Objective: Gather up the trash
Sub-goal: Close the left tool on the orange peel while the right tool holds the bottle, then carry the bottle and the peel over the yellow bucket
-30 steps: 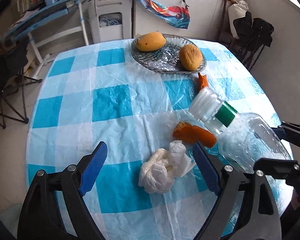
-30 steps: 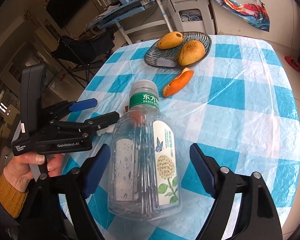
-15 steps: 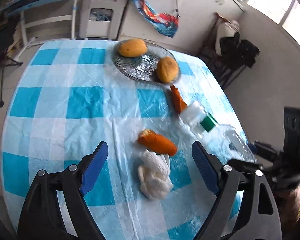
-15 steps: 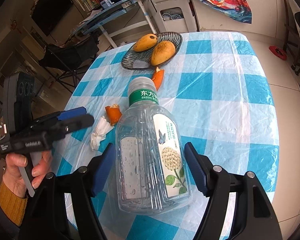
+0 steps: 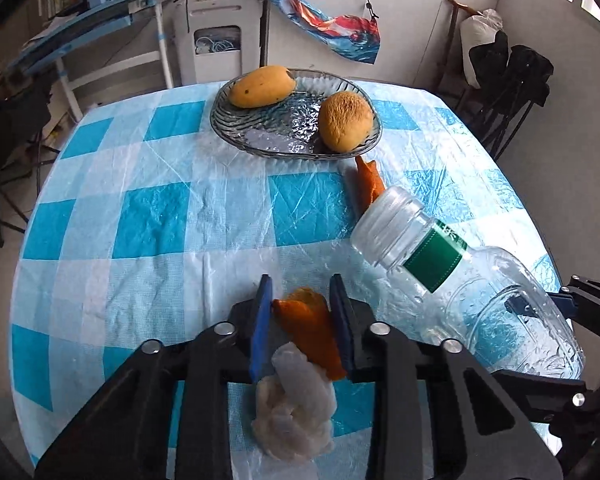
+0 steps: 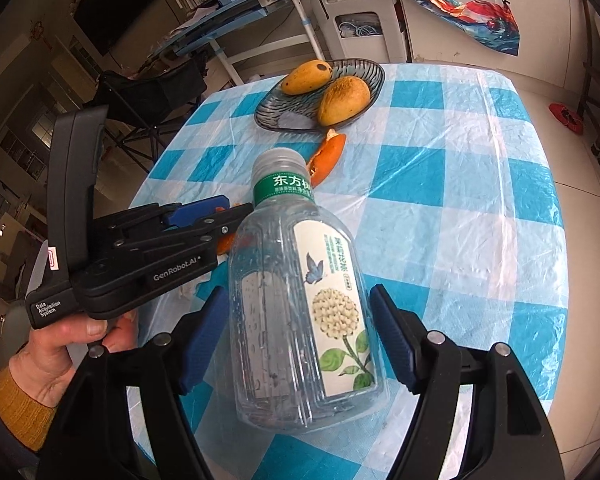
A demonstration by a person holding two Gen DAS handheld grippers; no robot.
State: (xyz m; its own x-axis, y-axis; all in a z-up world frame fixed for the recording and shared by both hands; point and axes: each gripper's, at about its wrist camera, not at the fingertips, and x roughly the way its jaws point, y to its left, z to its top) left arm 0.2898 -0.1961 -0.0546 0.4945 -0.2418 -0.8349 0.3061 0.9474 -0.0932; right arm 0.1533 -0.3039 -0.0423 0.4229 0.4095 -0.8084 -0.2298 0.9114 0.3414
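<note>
My left gripper is low over the checked tablecloth and its jaws are closing, with the blue pads pressing an orange peel from both sides. A crumpled white tissue lies between the fingers just behind that peel. My right gripper is shut on a clear plastic bottle with a green neck band and a flower label, held tilted above the table to the right of the left gripper. A second orange peel lies near the bottle's cap.
A dark glass plate with two mangoes sits at the far side of the round table. Chairs, a white cabinet and a blue ironing board stand around it. A hand in a yellow sleeve holds the left gripper.
The left gripper has moved forward over the tissue to the near peel, and its jaws have gone from wide apart to narrow around the peel. The right gripper still holds the bottle.
</note>
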